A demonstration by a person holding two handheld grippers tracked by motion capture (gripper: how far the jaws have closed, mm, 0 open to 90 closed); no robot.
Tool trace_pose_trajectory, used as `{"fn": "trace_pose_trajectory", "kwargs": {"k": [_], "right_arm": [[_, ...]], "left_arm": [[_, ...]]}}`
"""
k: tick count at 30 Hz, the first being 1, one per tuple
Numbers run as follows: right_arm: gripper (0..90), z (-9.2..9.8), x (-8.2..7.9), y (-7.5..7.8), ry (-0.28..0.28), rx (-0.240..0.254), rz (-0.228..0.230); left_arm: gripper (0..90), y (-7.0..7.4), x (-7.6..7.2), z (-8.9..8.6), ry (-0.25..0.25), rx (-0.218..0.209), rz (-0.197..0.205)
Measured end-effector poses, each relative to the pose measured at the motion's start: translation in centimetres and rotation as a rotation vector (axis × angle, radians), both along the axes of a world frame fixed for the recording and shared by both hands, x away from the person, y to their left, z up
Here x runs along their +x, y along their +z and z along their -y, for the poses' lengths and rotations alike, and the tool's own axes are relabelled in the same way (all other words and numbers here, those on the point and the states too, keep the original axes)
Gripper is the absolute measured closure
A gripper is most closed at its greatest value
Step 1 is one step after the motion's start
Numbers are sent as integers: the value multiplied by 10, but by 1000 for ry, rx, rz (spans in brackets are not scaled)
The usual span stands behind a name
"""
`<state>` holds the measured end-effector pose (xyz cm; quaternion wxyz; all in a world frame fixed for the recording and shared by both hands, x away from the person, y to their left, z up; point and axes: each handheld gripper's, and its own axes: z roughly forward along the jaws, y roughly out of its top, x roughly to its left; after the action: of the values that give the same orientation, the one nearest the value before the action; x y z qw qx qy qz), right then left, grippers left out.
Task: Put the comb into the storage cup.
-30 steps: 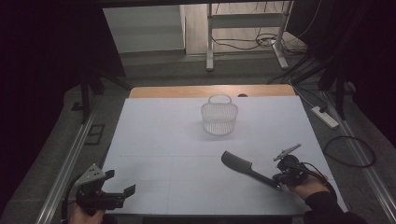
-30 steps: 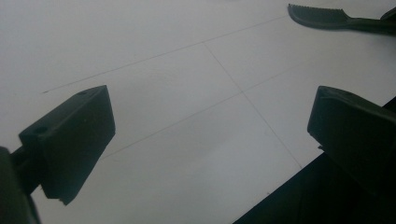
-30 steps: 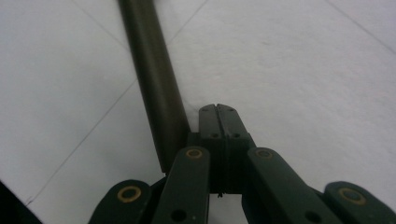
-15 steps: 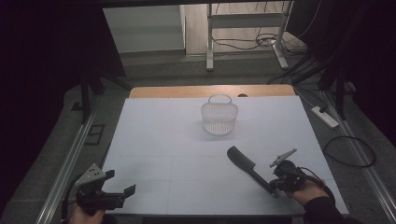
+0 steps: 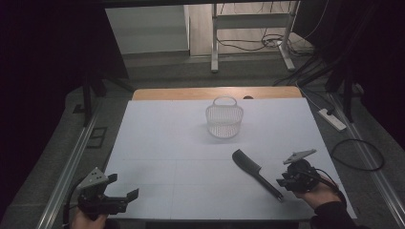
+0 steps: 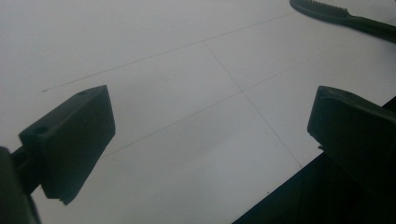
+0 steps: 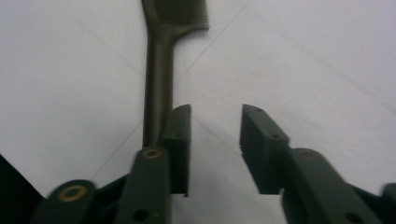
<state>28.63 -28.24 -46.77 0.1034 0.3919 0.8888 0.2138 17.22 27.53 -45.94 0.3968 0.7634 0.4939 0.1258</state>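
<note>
Lying flat on the white desk (image 5: 157, 143), nearer the person than the wire basket (image 5: 224, 117) and to its right: a dark comb (image 5: 255, 172), toothed end aimed toward the basket, thin handle running to the near right. Covering the desk, a pale sheet crossed by faint seam lines, with a strip of bare wood showing at the far edge behind the basket. Standing upright near the far middle of the sheet, the basket, well apart from the comb.

Hovering just beside the comb's handle end, the right gripper (image 5: 282, 183), its fingers having just been opening, now parted with nothing between them; in the right gripper view, the comb handle (image 7: 158, 74) passing outside one finger (image 7: 180, 140) rather than through the gap, contact not clear.

Resting at the near left corner, far to the left of the basket, the left gripper (image 5: 125, 196), fingers spread wide over bare sheet and pinching nothing; in the left gripper view, the comb (image 6: 341, 16) showing at the top right edge.

Surrounding the desk, a dim room: metal rails (image 5: 71, 162) flanking both long sides, a white power strip (image 5: 332, 119) and a looping black cable (image 5: 356, 155) on the grey floor right of the basket, and beyond the basket a light metal frame (image 5: 248, 28) with tangled wires beneath.
</note>
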Motion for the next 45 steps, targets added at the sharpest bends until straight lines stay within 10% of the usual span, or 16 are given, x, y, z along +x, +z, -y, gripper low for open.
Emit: {"fn": "trace_pose_trajectory", "kwargs": {"k": [17, 45], "right_arm": [[35, -7, -4, 19, -10, 64, 114], [0, -36, 3, 19, 35, 80, 79]], "left_arm": [[14, -1, 2, 0, -6, 4, -18], [14, -1, 2, 0, -5, 1, -17]]}}
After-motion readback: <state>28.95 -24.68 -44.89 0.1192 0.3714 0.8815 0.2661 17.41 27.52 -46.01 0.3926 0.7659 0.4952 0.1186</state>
